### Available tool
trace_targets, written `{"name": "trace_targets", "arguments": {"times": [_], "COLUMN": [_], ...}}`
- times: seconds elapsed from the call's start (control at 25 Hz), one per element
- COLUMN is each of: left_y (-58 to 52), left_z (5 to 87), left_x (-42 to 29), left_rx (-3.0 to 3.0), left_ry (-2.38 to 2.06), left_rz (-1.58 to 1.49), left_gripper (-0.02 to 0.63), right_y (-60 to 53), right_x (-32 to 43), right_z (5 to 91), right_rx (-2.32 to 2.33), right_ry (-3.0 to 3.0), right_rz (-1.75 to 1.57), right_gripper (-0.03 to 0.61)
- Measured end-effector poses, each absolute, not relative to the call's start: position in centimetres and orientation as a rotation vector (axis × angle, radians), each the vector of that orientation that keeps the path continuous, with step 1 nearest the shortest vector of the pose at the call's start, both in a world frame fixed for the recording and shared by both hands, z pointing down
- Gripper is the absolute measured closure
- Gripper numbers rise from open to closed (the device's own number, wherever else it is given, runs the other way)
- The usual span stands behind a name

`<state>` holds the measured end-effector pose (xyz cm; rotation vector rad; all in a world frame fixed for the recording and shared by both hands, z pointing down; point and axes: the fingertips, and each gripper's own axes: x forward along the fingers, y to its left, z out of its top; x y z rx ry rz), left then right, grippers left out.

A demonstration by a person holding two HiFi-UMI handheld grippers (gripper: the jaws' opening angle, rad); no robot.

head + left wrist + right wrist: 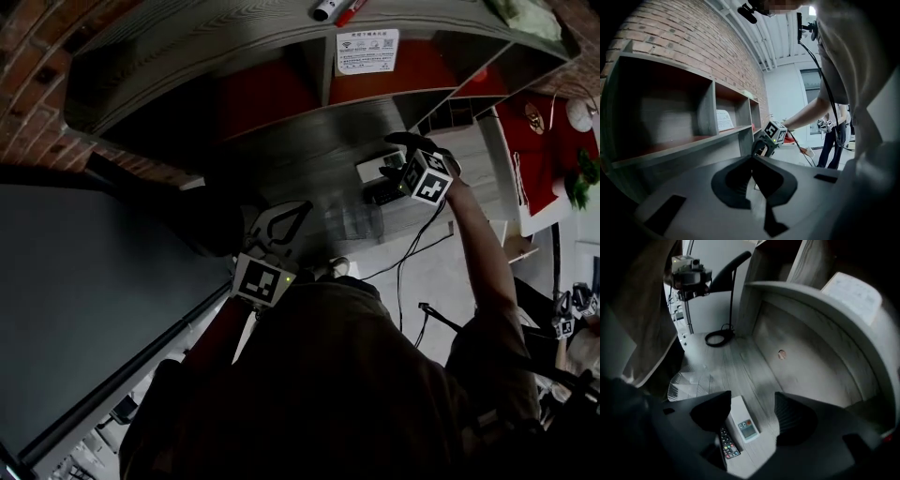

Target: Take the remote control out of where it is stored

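Two remotes lie side by side on the floor of a grey shelf compartment: a white one with a small screen and a black one with coloured buttons. My right gripper is open just above them, its left jaw partly over both and nothing between the jaws. The head view shows that gripper reaching into the compartment, over the white remote. My left gripper hangs back outside the shelf. Its jaws meet at the tips, holding nothing.
A clear ribbed plastic piece and a coiled black cable lie further along the shelf floor. The back panel has a round hole. A printed sheet stands in the shelf above. A brick wall backs the unit.
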<state>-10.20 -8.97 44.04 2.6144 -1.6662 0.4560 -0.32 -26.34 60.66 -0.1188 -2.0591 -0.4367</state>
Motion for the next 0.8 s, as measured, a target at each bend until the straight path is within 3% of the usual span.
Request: {"name": "trace_targets", "arguments": {"times": [0.6,0.8], "left_y": [-11.9,-12.3], "left_z": [40.2,39.1], "left_x": [-8.5,-7.8], "left_rx": [2.764,2.813], "left_ry": [-1.655,-1.648], "left_rz": [0.314,0.309], "left_gripper": [0.603,0.603], "right_y": [-19.1,-17.7], "right_x": [3.4,7.1], "right_z": [44.7,41.7], "right_rx": [0.484,0.739], "right_ry": [-2.736,-2.794], "right_rz": [-0.308,-0.24], "right_gripper": [0.298,0.355]}}
